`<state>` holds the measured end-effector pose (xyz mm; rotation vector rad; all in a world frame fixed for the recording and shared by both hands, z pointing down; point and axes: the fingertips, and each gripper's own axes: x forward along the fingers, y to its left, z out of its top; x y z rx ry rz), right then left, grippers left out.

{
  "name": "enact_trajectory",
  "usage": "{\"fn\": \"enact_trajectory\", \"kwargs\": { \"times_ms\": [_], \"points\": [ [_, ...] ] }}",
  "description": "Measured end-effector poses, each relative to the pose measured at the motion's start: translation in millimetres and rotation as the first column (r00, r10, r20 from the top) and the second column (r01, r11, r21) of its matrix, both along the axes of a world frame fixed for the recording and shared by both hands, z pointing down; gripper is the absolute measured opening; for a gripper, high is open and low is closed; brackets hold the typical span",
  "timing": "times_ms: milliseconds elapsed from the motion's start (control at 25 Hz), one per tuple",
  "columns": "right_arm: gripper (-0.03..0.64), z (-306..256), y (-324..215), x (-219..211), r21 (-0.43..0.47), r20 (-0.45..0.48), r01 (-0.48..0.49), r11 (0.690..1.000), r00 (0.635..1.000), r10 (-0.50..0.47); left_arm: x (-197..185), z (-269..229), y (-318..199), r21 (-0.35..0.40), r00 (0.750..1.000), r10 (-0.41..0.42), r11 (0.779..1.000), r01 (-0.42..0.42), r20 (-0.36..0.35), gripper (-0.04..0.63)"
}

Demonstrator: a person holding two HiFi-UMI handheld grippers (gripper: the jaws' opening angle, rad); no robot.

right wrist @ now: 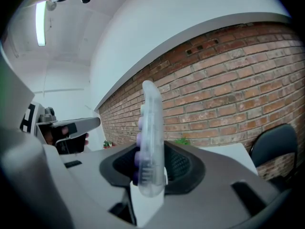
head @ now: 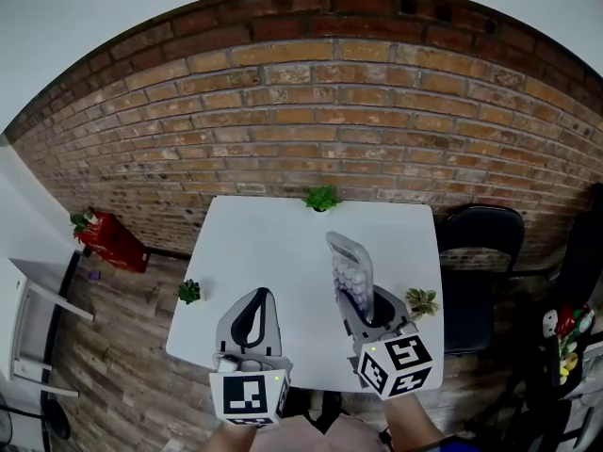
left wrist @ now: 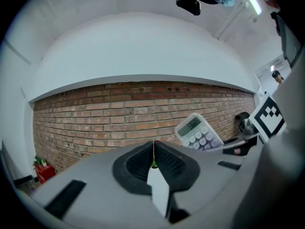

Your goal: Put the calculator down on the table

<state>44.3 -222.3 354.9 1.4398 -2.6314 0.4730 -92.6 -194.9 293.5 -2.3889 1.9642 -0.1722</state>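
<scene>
My right gripper is shut on the lower end of a white calculator with pale purple keys. It holds the calculator edge-up above the white table. In the right gripper view the calculator stands on edge between the dark pads, keys facing left. The left gripper view catches the calculator from the front, display on top. My left gripper hovers over the table's near left part; its jaws meet along one line with nothing between them.
One small green plant sits at the table's far edge, and a second plant at its right edge beside my right gripper. A black chair stands right of the table. On the wooden floor to the left are a potted plant and a red box. A brick wall lies behind.
</scene>
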Motion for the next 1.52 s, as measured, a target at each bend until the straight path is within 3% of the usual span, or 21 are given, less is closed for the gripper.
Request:
{"fn": "enact_trajectory", "kwargs": {
  "times_ms": [400, 840, 1200, 1520],
  "points": [
    [0.132, 15.4, -33.1, -22.5, -0.038, -0.034, -0.016, 0.999, 0.999, 0.015, -20.6, 7.3, -38.4, -0.002, 0.999, 0.02, 1.0, -0.02, -0.046, 0.015],
    [0.132, 80.1, -65.3, -44.1, -0.185, -0.08, -0.072, 0.98, 0.995, 0.058, -50.4, 53.3, -79.8, -0.106, 0.997, 0.049, 0.993, -0.055, -0.066, 0.015],
    [0.132, 151.1, -68.8, -63.4, -0.354, -0.112, -0.092, 0.931, 0.992, 0.056, -63.8, 106.4, -96.4, -0.224, 0.993, 0.081, 0.969, -0.099, -0.089, 0.015],
    [0.132, 201.7, -63.9, -72.0, -0.488, -0.091, -0.124, 0.864, 0.992, 0.091, -80.4, 149.3, -112.3, -0.312, 0.99, 0.072, 0.944, -0.106, -0.118, 0.015]
  ]
}}
